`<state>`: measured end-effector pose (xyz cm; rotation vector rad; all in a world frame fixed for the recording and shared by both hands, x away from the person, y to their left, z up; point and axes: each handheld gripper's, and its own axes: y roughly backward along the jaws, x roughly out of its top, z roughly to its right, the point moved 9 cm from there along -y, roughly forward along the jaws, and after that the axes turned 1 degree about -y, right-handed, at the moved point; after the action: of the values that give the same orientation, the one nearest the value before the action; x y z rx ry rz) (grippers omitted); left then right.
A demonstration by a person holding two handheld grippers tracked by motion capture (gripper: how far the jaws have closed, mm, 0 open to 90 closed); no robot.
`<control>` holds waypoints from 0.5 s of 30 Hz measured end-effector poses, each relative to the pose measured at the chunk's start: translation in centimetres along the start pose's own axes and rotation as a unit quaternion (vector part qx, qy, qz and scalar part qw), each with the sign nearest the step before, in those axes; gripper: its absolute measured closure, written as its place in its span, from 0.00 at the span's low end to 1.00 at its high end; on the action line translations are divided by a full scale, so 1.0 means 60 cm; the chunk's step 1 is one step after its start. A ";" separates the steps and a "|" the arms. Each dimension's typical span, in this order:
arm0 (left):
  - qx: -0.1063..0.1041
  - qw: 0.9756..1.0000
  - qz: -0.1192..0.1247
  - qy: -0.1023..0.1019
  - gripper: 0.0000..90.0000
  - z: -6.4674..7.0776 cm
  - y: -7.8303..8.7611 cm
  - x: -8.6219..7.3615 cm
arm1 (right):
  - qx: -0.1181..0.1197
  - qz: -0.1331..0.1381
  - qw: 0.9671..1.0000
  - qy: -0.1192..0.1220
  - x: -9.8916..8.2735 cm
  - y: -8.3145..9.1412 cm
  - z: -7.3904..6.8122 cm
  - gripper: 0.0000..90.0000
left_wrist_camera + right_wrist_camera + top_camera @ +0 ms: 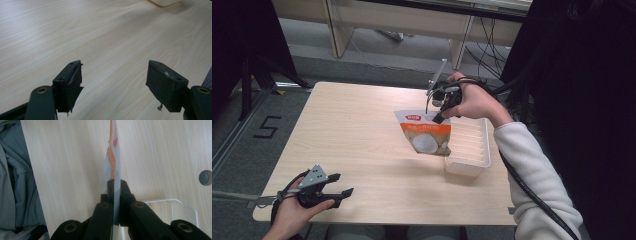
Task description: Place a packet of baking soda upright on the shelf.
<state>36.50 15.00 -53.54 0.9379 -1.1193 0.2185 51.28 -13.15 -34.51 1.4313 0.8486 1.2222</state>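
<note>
While its top edge is pinched between the closed jaws of the right gripper (pixel 438 119), an orange-and-white snack pouch (pixel 427 134) is held up above the wooden table (pixel 362 145), toward the right of its middle. The lower right corner of the pouch hangs over or against the left rim of a white ribbed tray (pixel 472 147); whether they touch cannot be told. In the right gripper view the pouch (pixel 112 162) is seen edge-on, a thin sheet rising from between the jaws of the right gripper (pixel 114 185), with the tray (pixel 175 207) at the lower right and a small grey round mark (pixel 205 177) on the table at the right edge. The right hand (pixel 472 102) is wrapped around the gripper, and a pale sleeve (pixel 532 170) runs toward the near right. At the near left corner the left gripper (pixel 341 185) is held low over the table by the left hand (pixel 292 212), well apart from the pouch. In the left gripper view its jaws stand wide apart with only bare wood between them, and a corner of the tray (pixel 165 2) is seen at the far edge.
</note>
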 end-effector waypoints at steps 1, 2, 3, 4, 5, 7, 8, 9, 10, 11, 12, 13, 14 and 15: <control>-0.001 1.000 -0.001 0.001 0.31 0.000 0.000 0.000 | 0.002 0.001 1.000 0.001 -0.002 0.002 0.000 1.00; -0.001 1.000 0.000 0.002 0.31 0.001 0.000 0.000 | 0.001 0.001 1.000 0.006 -0.004 0.003 0.002 1.00; -0.001 1.000 0.000 0.002 0.31 0.001 0.000 0.000 | 0.000 0.000 1.000 0.003 -0.007 0.005 0.002 1.00; -0.001 1.000 0.000 0.002 0.31 0.001 0.000 0.000 | -0.001 -0.001 1.000 0.001 -0.010 0.007 0.002 1.00; -0.001 1.000 0.000 0.001 0.31 0.001 0.000 0.000 | -0.002 -0.001 1.000 0.007 -0.013 0.008 0.004 1.00; -0.002 1.000 -0.002 0.001 0.31 0.001 -0.001 -0.001 | -0.002 -0.002 1.000 0.001 -0.018 0.012 0.004 1.00; 0.000 1.000 -0.002 0.001 0.31 0.001 0.000 -0.001 | -0.004 -0.003 1.000 0.000 -0.021 0.014 0.005 1.00; -0.002 1.000 0.000 0.001 0.31 0.001 -0.001 0.000 | -0.001 -0.002 1.000 0.006 -0.022 0.015 0.005 1.00; -0.001 1.000 0.001 0.002 0.31 0.001 -0.001 0.000 | -0.003 -0.004 1.000 0.000 -0.026 0.016 0.004 1.00; -0.001 1.000 0.001 0.002 0.31 0.001 -0.001 0.000 | -0.004 -0.006 1.000 0.000 -0.029 0.018 0.005 1.00; -0.001 1.000 -0.001 0.003 0.31 0.001 0.000 -0.001 | -0.002 -0.004 1.000 0.003 -0.030 0.019 0.006 1.00; -0.001 1.000 -0.001 0.003 0.31 0.001 0.000 -0.001 | -0.002 -0.004 1.000 0.003 -0.030 0.019 0.006 1.00; -0.001 1.000 -0.001 0.004 0.31 0.001 0.000 -0.001 | -0.005 -0.008 1.000 -0.006 -0.034 0.021 0.006 1.00; -0.001 1.000 -0.001 0.008 0.31 0.002 -0.001 -0.001 | -0.003 -0.006 1.000 -0.003 -0.037 0.022 0.007 1.00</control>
<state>36.43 14.91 -53.60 0.9349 -1.1032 0.2234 51.03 -15.65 -33.73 1.4212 0.8479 1.2104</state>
